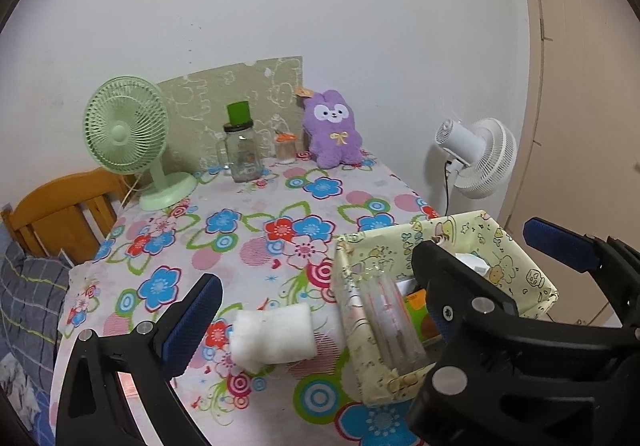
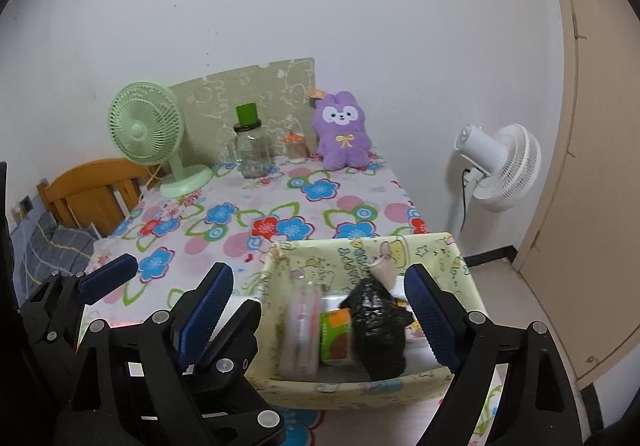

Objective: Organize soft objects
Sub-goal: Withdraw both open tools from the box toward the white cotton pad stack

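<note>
A flowered cloth covers the worktop (image 1: 280, 206). A white, soft wad (image 1: 274, 336) lies between the spread left tongs (image 1: 320, 326), touching neither pad. The right tongs (image 2: 320, 310) gape, empty, over the box (image 2: 360, 378).

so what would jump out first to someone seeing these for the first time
Probably the loud floral tablecloth, with a purple plush bunny sitting at its far edge against the wall. Then the pale yellow cartoon-print box at the near right, crammed with a black bag and packets.
</note>
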Demonstrator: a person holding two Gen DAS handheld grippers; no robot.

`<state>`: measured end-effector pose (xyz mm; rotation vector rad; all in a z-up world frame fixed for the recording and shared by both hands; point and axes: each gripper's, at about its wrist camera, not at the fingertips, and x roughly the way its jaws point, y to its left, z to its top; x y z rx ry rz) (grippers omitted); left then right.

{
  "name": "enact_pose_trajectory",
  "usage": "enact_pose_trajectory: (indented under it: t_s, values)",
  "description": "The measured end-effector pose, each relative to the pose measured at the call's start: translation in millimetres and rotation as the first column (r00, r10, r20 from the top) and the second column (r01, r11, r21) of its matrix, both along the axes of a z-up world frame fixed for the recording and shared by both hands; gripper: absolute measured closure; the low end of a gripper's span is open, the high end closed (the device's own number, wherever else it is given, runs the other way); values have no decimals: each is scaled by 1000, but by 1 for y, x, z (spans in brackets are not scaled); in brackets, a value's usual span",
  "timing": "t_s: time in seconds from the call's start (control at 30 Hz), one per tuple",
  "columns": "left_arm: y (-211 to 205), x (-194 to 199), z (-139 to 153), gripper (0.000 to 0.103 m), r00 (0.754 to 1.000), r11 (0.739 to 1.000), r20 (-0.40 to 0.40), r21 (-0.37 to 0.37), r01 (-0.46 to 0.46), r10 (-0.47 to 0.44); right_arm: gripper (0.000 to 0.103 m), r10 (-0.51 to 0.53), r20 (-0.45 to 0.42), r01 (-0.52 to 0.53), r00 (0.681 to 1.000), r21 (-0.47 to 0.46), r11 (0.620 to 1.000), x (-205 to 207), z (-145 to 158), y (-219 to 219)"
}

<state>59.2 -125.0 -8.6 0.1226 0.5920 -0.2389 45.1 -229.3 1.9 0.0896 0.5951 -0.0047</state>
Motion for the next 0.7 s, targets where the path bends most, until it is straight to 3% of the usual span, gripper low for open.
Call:
enact_pose_trajectory:
  t_s: [0.7]
  values:
    - [59,-18,-1,0,997,997,34,-18,-74,74,1,61,22,-61,998,8,998,-9,-3,56]
